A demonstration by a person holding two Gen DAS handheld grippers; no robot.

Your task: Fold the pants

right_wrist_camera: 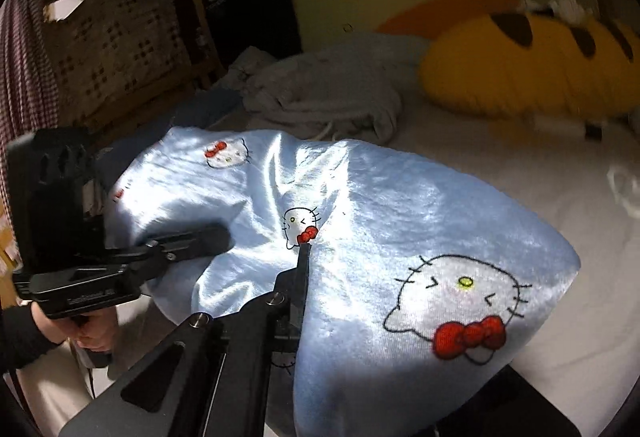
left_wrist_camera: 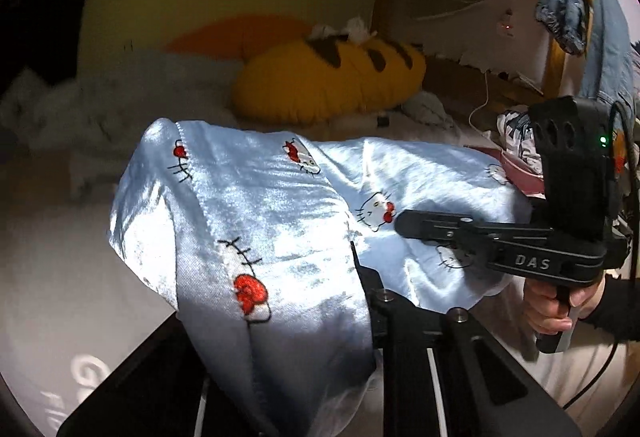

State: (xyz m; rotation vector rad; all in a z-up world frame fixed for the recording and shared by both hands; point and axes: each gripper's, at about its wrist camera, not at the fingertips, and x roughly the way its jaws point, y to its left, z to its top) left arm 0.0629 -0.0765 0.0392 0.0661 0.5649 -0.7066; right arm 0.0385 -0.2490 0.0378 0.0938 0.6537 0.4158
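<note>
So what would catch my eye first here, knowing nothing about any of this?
Probably the shiny pale-blue velvety pants with cartoon cats, held up over a white bed. Black two-finger grippers pinch the cloth at either end, the left and the right. Behind lies a plump yellow cushion with dark stripes.

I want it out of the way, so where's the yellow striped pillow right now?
The yellow striped pillow lies on the bed beyond the blue pants, by the wall; in the right wrist view it's upper right.
</note>
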